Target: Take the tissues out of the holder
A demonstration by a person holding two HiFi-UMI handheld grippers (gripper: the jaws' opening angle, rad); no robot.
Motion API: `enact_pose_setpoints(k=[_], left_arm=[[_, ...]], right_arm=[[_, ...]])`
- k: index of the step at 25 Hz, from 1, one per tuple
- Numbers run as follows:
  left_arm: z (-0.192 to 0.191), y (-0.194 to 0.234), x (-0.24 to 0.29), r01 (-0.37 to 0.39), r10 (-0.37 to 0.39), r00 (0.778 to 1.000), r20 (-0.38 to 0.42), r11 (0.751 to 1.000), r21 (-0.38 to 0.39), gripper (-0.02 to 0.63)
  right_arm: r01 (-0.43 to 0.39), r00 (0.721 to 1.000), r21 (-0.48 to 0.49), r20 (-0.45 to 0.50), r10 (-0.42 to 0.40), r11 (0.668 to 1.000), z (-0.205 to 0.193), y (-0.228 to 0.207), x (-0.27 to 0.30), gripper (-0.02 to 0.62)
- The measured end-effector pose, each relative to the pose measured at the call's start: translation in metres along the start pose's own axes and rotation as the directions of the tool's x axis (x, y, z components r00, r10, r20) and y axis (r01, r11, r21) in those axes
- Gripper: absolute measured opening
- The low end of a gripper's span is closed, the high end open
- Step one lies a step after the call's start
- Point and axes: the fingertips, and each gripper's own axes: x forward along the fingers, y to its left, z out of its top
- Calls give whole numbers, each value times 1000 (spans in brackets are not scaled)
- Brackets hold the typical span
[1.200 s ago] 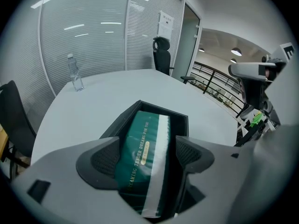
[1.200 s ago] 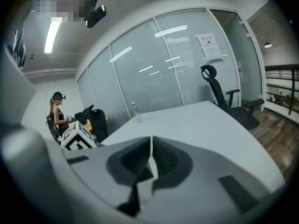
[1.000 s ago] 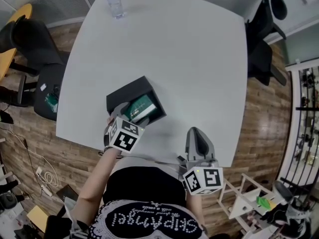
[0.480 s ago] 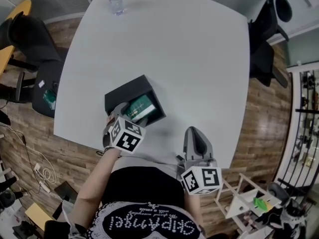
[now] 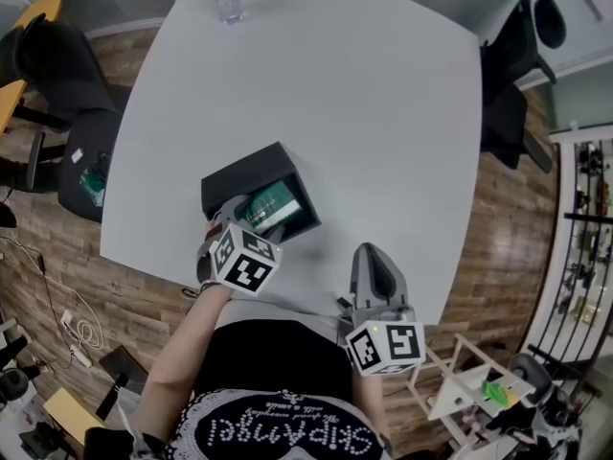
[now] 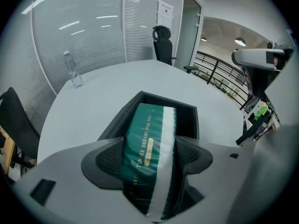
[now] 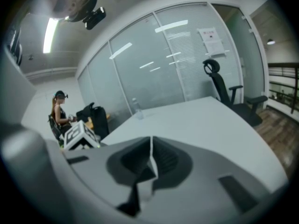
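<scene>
Tissues [image 6: 147, 136] sit clamped in left gripper [image 6: 150, 160], apparently partly inside holder [image 6: 188, 112].

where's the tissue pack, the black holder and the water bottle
tissue pack [image 6: 140, 134], left gripper view, its green top face
holder [image 6: 168, 101], left gripper view, far rim
water bottle [image 6: 74, 73], left gripper view, mid body

Dark green pack of tissues [image 6: 147, 125] with a white stripe and gold lettering, in a black holder [image 5: 239, 175] on a pale grey table [image 5: 364, 113]. The grey left gripper [image 6: 149, 160] and right gripper [image 7: 150, 160] carry black-and-white square-patterned cubes. Brown wood floor [image 5: 498, 257] at three o'clock.
</scene>
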Motion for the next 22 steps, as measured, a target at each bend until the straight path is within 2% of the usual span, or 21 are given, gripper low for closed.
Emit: enact_pose_setpoints(k=[22], left_arm=[[2, 0, 1, 5, -5, 1000, 12, 1000, 13, 356]], right_arm=[[25, 999, -13, 44, -24, 1000, 10, 7, -13, 35]])
